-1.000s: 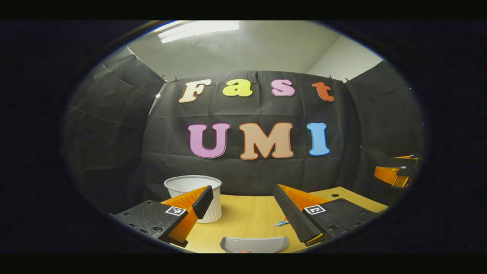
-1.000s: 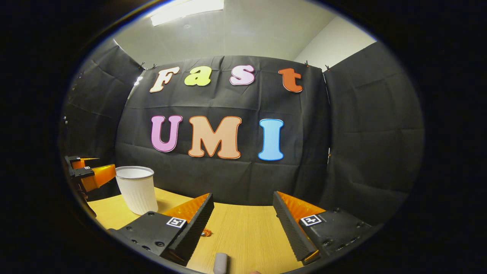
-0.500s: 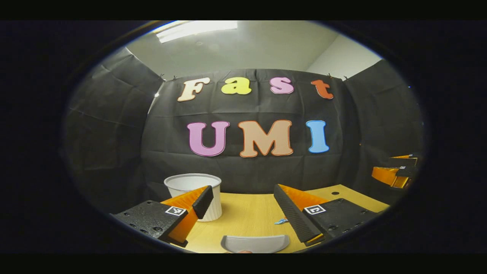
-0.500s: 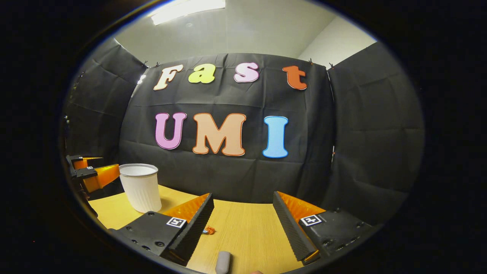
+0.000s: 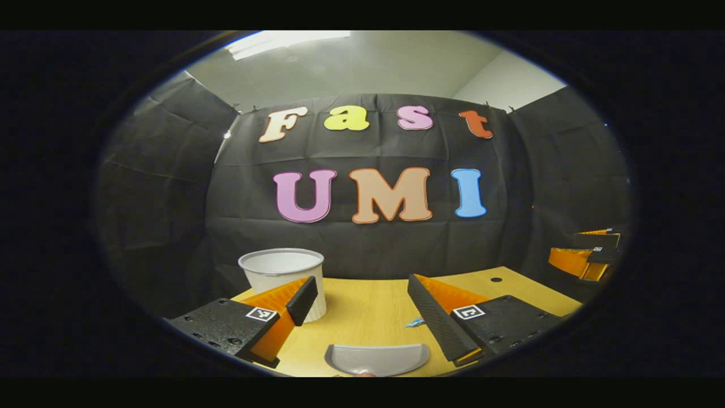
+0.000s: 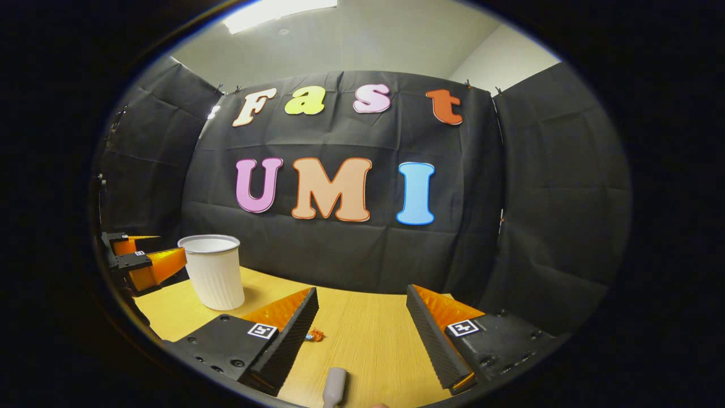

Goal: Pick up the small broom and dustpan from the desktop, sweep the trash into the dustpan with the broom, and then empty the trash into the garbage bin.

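The desk [image 5: 368,306] is pale wood, backed by black cloth. Largest thing on it is the white ribbed bin [image 5: 283,277], upright at the far left; in the right gripper view the bin [image 6: 212,272] stands well clear of everything else.

The left gripper [image 5: 362,309] has its jaws wide apart and holds nothing. Below and between its fingers lies the grey dustpan [image 5: 376,358], flat on the desk, its curved edge towards the bin. The left gripper view also takes in a small dark hole [image 5: 496,279] in the far right of the desk and the other gripper off at the right edge.

The right gripper [image 6: 362,331] is likewise spread, gripping nothing. Between its fingers, at the bottom edge, the rounded grey end of the broom handle [image 6: 334,384] pokes into sight; the brush itself is hidden.

Smallest are the scraps: a blue one [image 5: 414,323] just beside the left gripper's right finger, and an orange one with a blue bit [image 6: 315,335] near the right gripper's left finger.

The square markers on the fingers are too small to read.
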